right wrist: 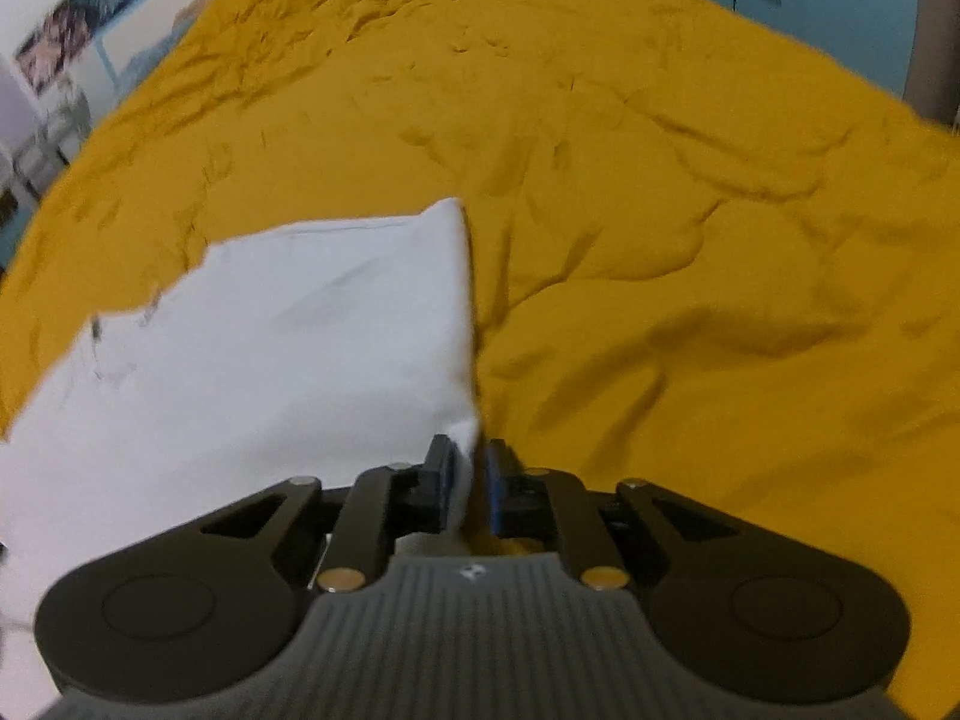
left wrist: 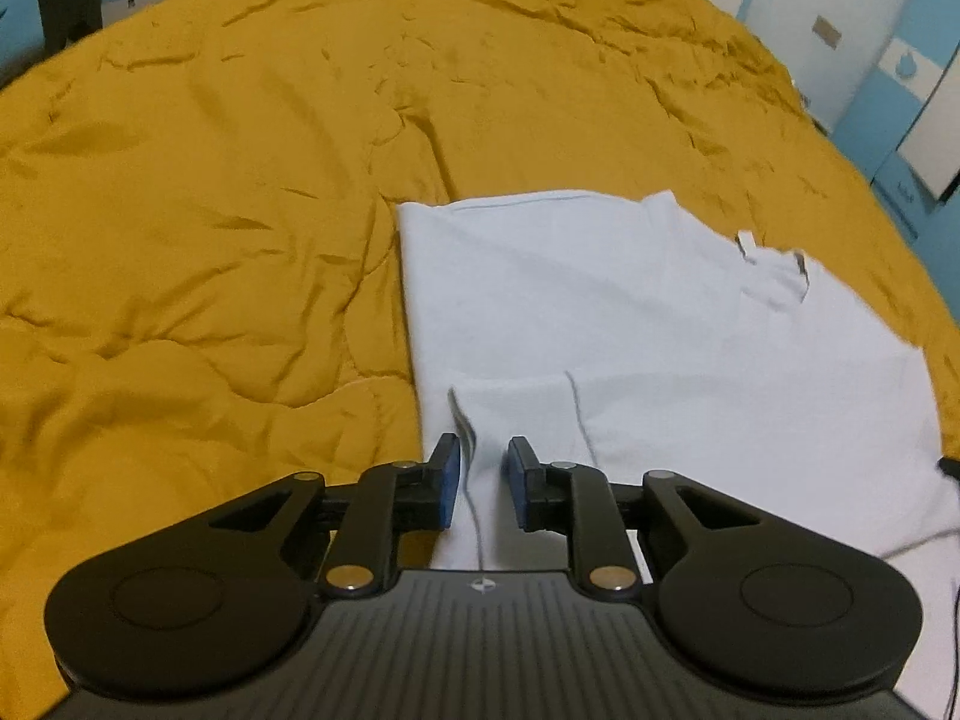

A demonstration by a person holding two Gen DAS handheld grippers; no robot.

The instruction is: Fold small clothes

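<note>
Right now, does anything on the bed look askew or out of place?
Nothing is damaged or spilled. The white shirt lies partly folded on the rumpled yellow blanket; its collar is bunched. The right claw pinches one corner.

White garment [right wrist: 270, 330] runs off the left edge.

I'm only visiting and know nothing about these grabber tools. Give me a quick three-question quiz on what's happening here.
1. True or false: the white garment lies on a mustard-yellow bedspread.
2. Which gripper is pinching the cloth? A) left gripper B) right gripper C) neither
3. Fill in: the right gripper grips the garment at its near ____.

Key
1. True.
2. B. The right gripper's jaws are closed on the fabric; the left gripper's pads stand apart with cloth between them, not pressing it.
3. Corner.
</note>
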